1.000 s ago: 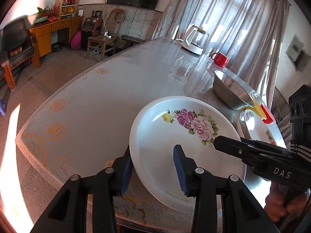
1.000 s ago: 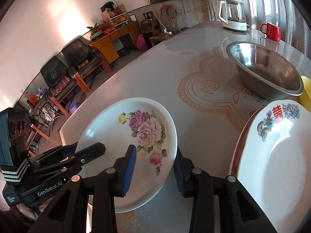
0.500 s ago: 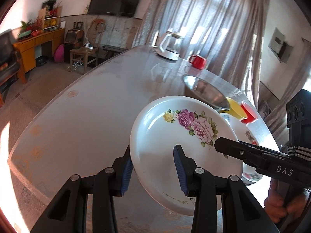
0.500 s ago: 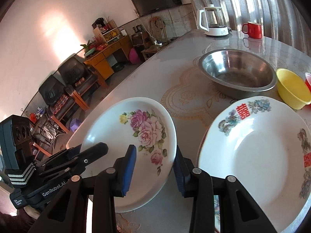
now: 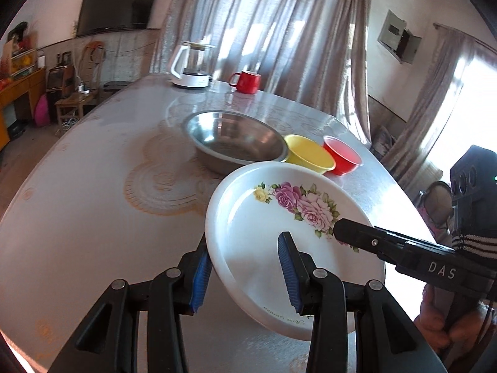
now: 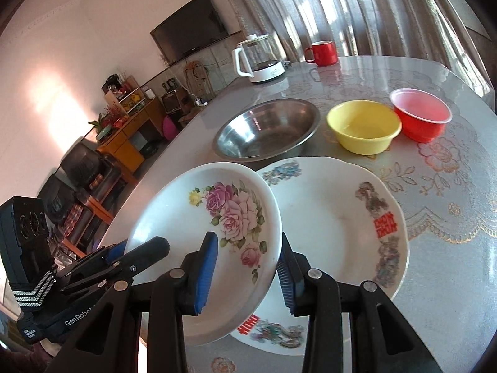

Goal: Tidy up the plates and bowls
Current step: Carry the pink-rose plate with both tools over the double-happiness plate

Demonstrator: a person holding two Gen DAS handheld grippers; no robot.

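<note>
Both grippers carry one rose-patterned plate (image 6: 214,236) between them, off the table (image 5: 77,192) and tilted; the left gripper (image 5: 245,275) is clenched on the plate's near-left rim, one blue pad under the lip and one on the inner face; the right gripper (image 6: 245,272) is clamped on the opposite rim in the same way. In the right wrist view the carried plate overlaps the left edge of the larger scalloped plate (image 6: 335,214), which lies flat near the table's near edge; whether the two touch I cannot tell. Behind it, toward the middle of the table, stand the steel bowl (image 6: 267,127), the yellow bowl (image 6: 363,126) and the red bowl (image 6: 421,113) in a row, close together.

The step in hand looks like stacking: bringing the rose plate over the scalloped plate. The next move calls for centring it above the larger plate, levelling it, lowering both rims together, then opening both grippers evenly so neither side drops first.
</note>
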